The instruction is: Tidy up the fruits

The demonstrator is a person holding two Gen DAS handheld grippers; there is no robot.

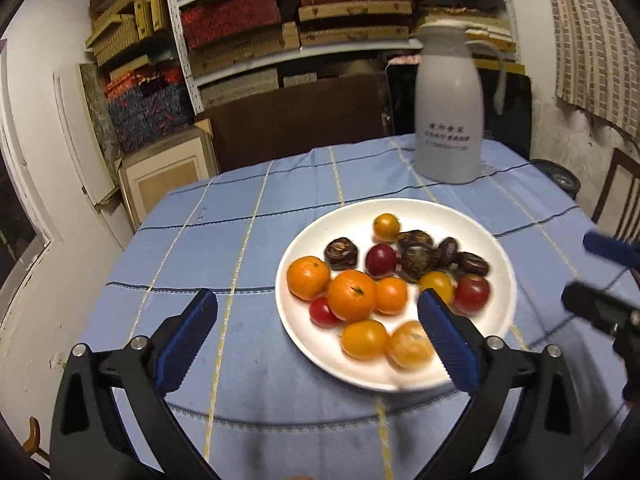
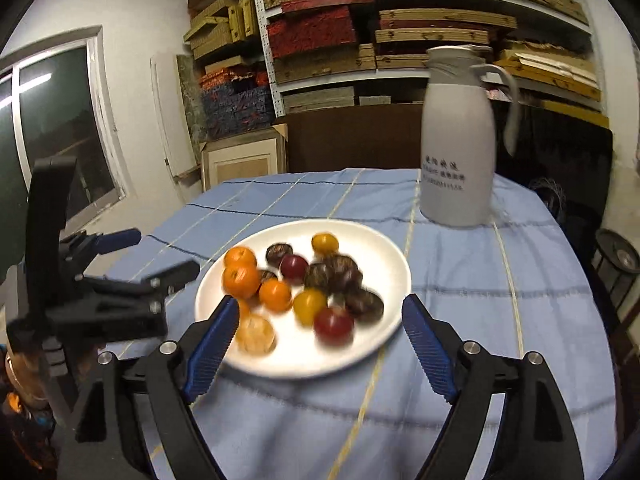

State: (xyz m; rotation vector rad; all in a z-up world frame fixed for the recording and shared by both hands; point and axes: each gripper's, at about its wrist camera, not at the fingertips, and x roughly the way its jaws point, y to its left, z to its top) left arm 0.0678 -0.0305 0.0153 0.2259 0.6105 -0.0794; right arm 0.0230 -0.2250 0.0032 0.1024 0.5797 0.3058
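From the left wrist view, the left gripper was seen spread wide and grasping nothing, held above the near edge of a white plate; its right finger overlapped the plate's near right part, while its left finger was over the blue checked tablecloth. The fruits were piled on the plate: mandarins to the near left, dark brown chestnut-like pieces at the far right, red and yellow cherry tomatoes scattered among them. A grey thermos jug stood on the cloth beyond the plate; the right gripper was glimpsed at the right edge, apparently released.

From the right wrist view, the right gripper was likewise found released, empty, its fingers spanning the near half of the plate; the fruits were blurred but all on the plate; the left gripper was seen at the left, parted, beside the plate's left rim; shelves of stacked boxes were visible behind.
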